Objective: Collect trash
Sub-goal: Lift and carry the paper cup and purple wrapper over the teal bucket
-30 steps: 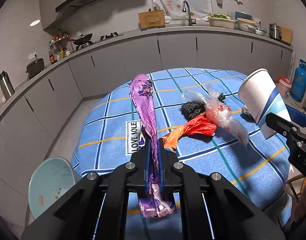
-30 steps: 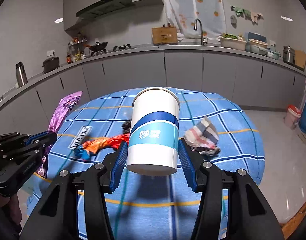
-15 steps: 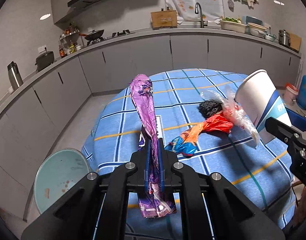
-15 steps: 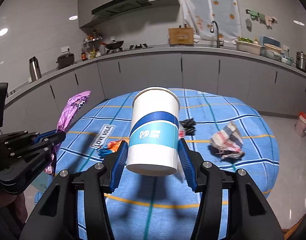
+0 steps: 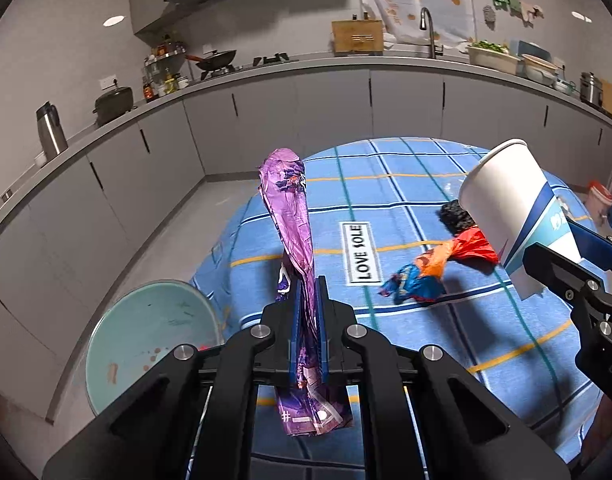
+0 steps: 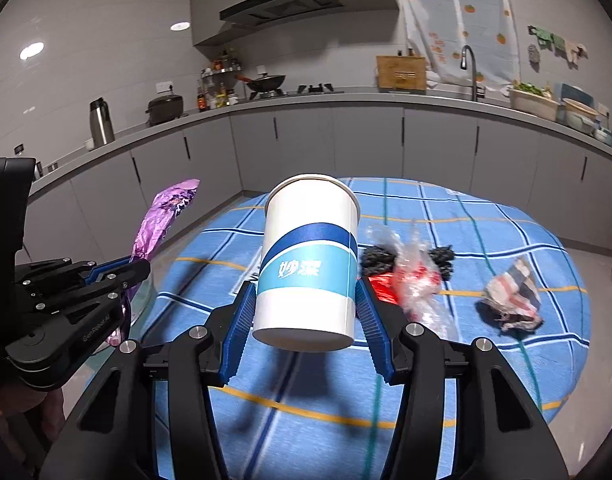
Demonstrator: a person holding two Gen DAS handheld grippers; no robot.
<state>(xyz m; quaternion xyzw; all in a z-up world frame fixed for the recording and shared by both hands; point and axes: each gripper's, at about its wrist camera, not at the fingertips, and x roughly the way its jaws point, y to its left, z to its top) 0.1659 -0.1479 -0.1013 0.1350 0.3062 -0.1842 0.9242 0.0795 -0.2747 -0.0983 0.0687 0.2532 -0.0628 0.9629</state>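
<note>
Two pieces of trash are lifted clear of the table [image 5: 406, 168]: the left gripper [image 5: 306, 320] pinches a purple wrapper [image 5: 292, 216] upright, the right gripper [image 6: 306, 320] clamps a paper cup [image 6: 308, 264], likely bound for the teal bin [image 5: 146, 332] lower-left of the left one.

A round table [image 6: 506, 360] under a blue checked cloth [image 5: 406, 184] carried a "LOVE SOLE" label [image 5: 361, 253] near centre, an orange-blue wrapper [image 5: 418, 276] at its 3 o'clock, black scraps [image 6: 380, 258], clear plastic [image 6: 416, 284] and a striped rag [image 6: 512, 300] further right.
</note>
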